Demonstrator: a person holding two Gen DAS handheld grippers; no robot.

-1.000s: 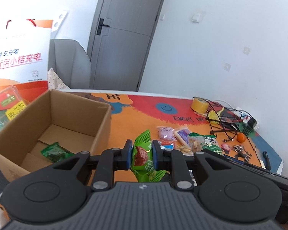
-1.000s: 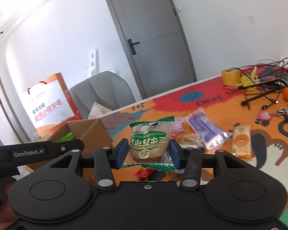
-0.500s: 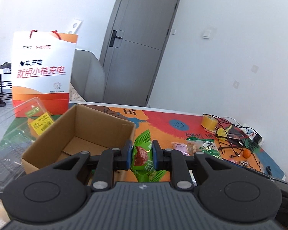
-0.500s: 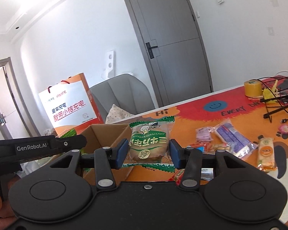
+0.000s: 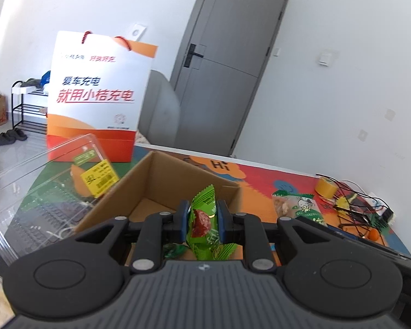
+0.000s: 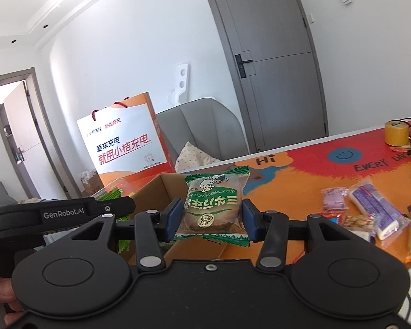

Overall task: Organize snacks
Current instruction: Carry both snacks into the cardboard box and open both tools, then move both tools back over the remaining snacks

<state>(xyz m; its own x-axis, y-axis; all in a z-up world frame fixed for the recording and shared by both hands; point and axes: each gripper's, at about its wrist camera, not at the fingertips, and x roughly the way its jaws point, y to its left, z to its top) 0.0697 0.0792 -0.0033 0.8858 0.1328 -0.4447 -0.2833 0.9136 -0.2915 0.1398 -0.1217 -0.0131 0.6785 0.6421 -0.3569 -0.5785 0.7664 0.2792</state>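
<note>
Two grippers nearer cardboard box (image 5: 161,181) | both packets still clamped

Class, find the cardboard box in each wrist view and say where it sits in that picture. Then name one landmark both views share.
Left wrist view: the cardboard box sits at centre, open, just behind the left gripper.
Right wrist view: the cardboard box is at centre-left, mostly hidden behind the right gripper and its pastry packet.
Shared landmark: the orange-and-white paper bag, standing behind the box.
</note>
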